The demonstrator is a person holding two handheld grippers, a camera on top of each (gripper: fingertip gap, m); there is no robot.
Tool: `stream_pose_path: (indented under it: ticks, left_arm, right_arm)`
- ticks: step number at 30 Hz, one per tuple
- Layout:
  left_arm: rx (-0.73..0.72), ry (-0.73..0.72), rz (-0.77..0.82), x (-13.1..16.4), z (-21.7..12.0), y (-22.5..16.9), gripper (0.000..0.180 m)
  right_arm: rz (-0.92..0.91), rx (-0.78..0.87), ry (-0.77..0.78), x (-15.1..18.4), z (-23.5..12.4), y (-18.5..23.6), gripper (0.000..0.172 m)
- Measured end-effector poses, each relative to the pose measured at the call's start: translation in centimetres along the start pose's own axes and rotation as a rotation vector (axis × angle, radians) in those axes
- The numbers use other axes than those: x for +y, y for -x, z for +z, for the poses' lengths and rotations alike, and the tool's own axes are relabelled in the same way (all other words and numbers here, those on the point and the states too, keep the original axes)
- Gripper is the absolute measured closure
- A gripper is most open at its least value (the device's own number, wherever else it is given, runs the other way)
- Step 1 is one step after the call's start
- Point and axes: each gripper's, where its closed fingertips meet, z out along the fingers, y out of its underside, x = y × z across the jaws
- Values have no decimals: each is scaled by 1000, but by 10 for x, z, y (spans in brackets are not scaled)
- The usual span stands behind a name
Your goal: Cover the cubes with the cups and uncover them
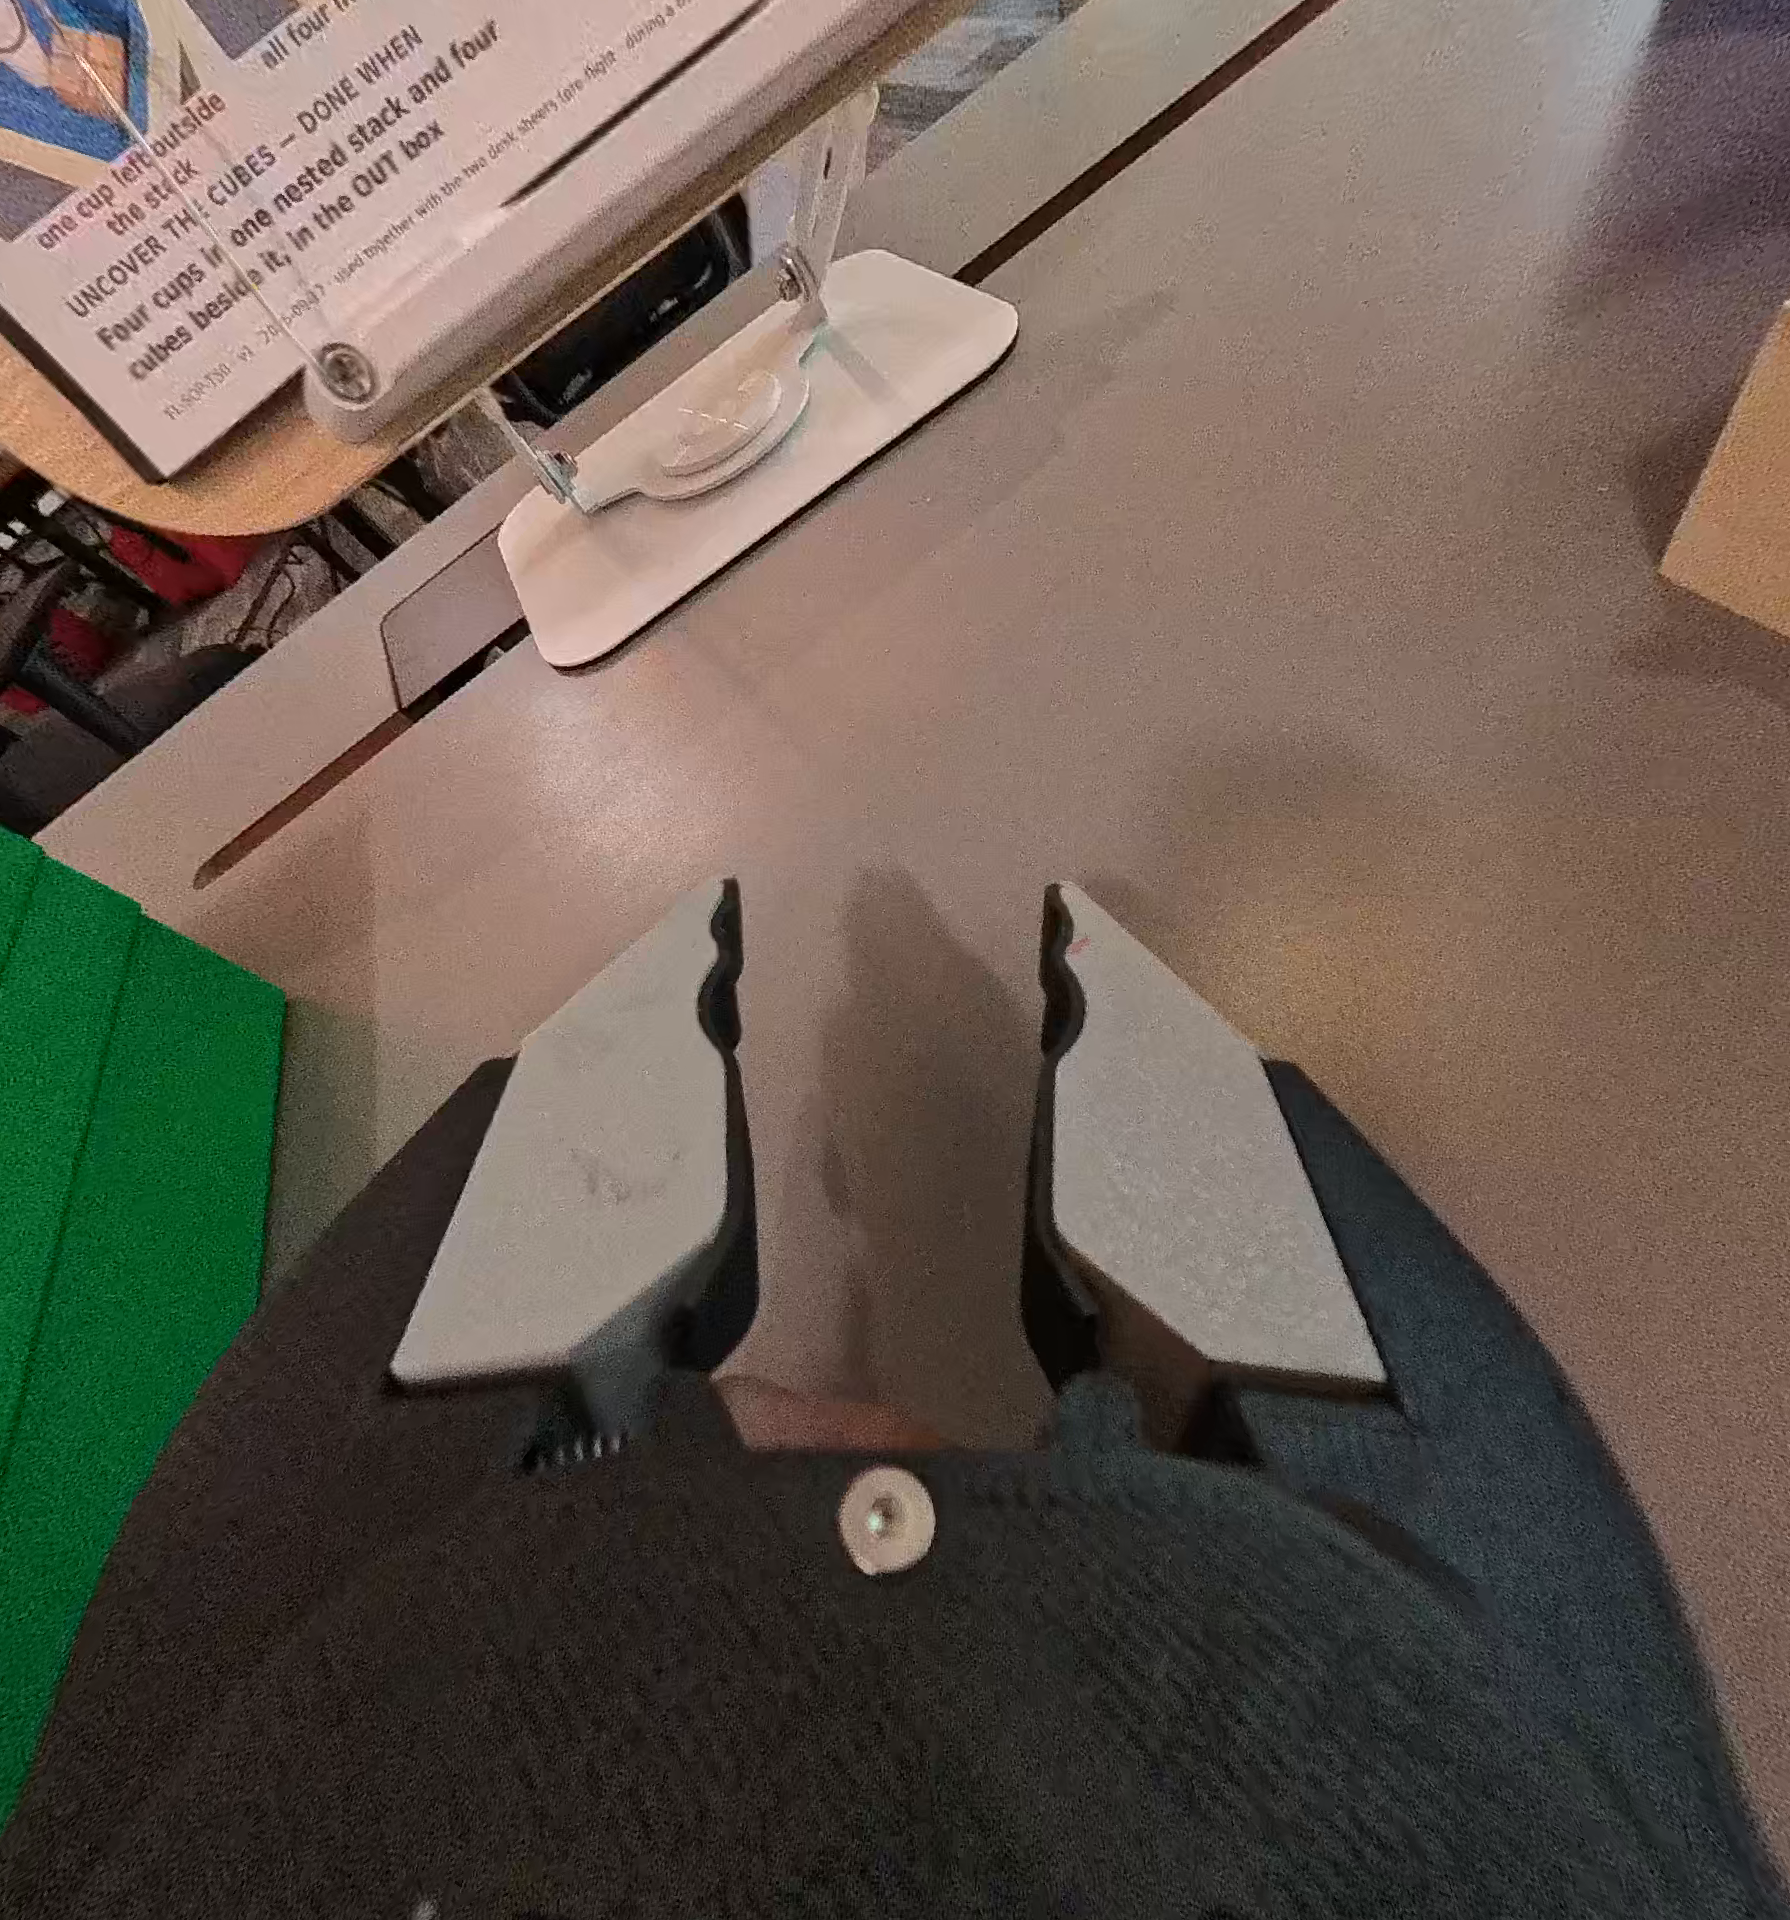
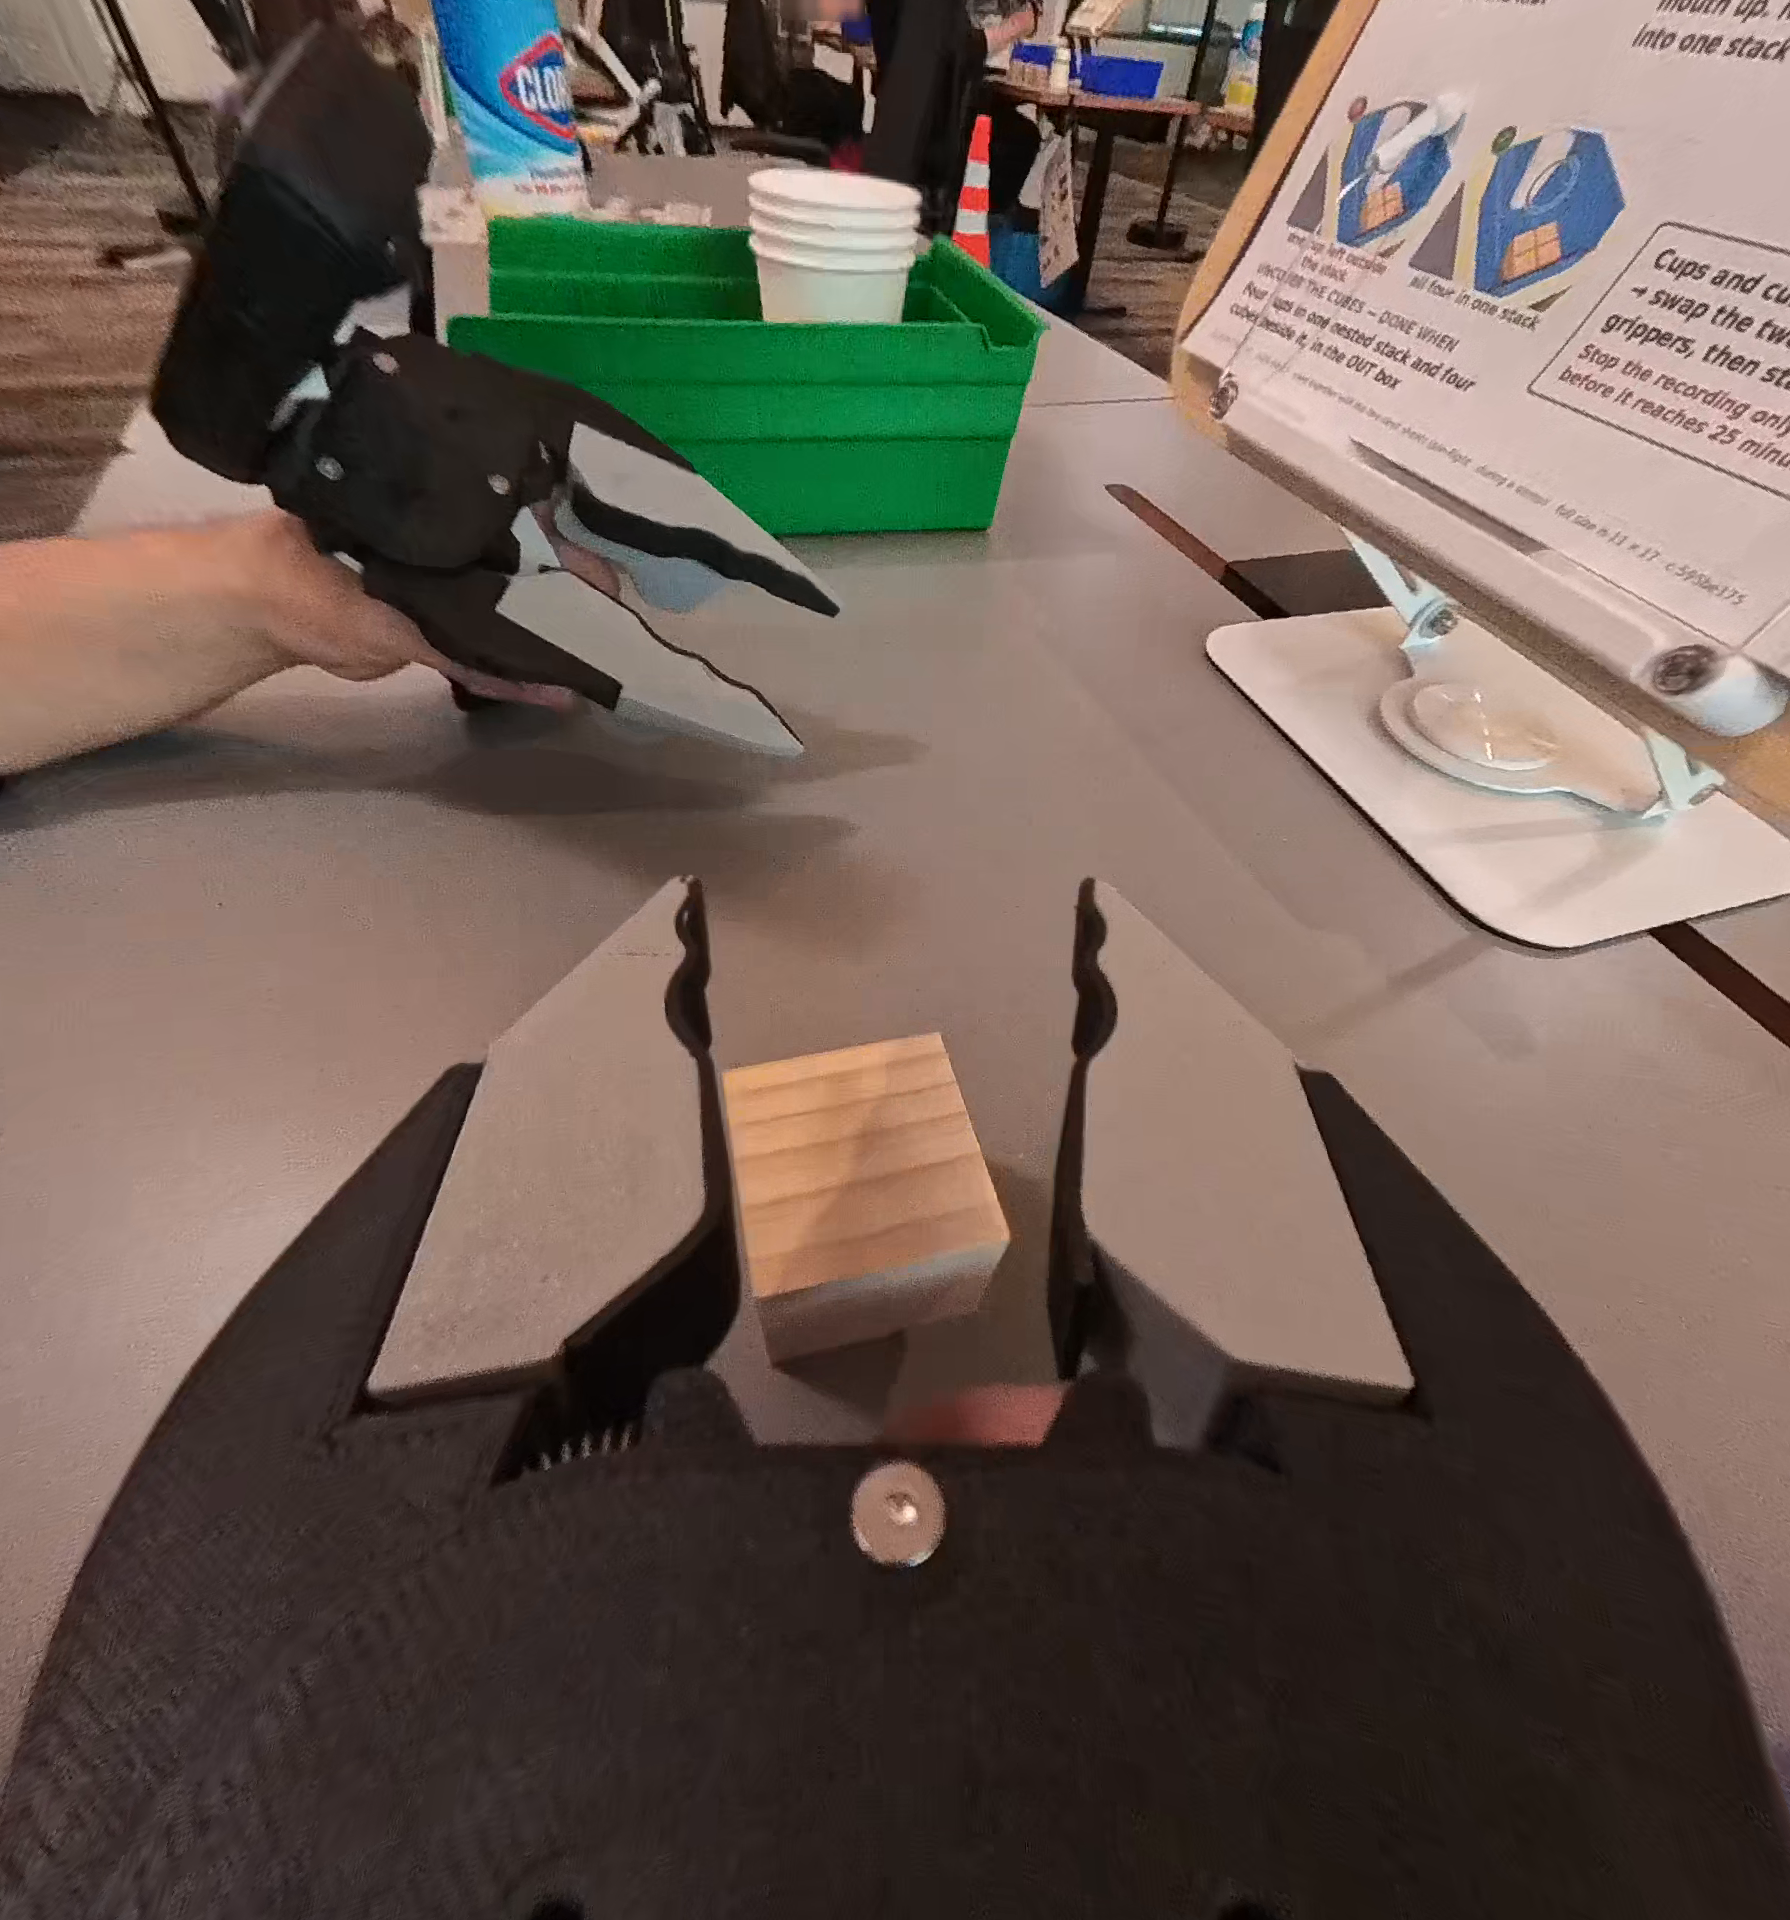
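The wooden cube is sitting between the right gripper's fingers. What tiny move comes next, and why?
Probably draw the right gripper back off the pale wooden cube: its jaws stand open, a gap shows on one side, and the stacked white paper cups wait in the green bin.

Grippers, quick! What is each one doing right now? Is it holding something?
Left gripper: jaws open, nothing between them.
Right gripper: jaws open around a wooden cube on the table, with a gap on its right side; not gripped.

Grey table (image 2: 974,665), dark seam running past the right gripper (image 2: 886,914). A wooden cube (image 2: 860,1184) rests on it between that gripper's fingers, with a gap on its right side. Ahead-right, a white stand base (image 2: 1493,842); far ahead-left, a green bin (image 2: 766,416).
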Motion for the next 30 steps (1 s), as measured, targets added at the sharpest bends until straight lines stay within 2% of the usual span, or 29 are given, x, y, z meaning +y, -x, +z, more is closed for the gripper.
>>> stream_pose_path:
  ticks: [5,14,21,25,30]
  left_arm:
    - [36,23,23,2,3,-7,120]
    - [20,14,24,2,1,-6,125]
    - [37,60,84,9,-8,-24,127]
    - [68,70,113,14,-12,-29,130]
    - [28,71,162,15,-13,-28,131]
  right_arm:
    - [-18,67,44,12,-1,-10,107]
    - [26,174,-23,8,-11,-31,108]
    - [1,271,11,16,-14,-40,105]
    - [58,308,-17,16,-24,-53,106]
    - [134,318,-31,22,-28,-65,105]
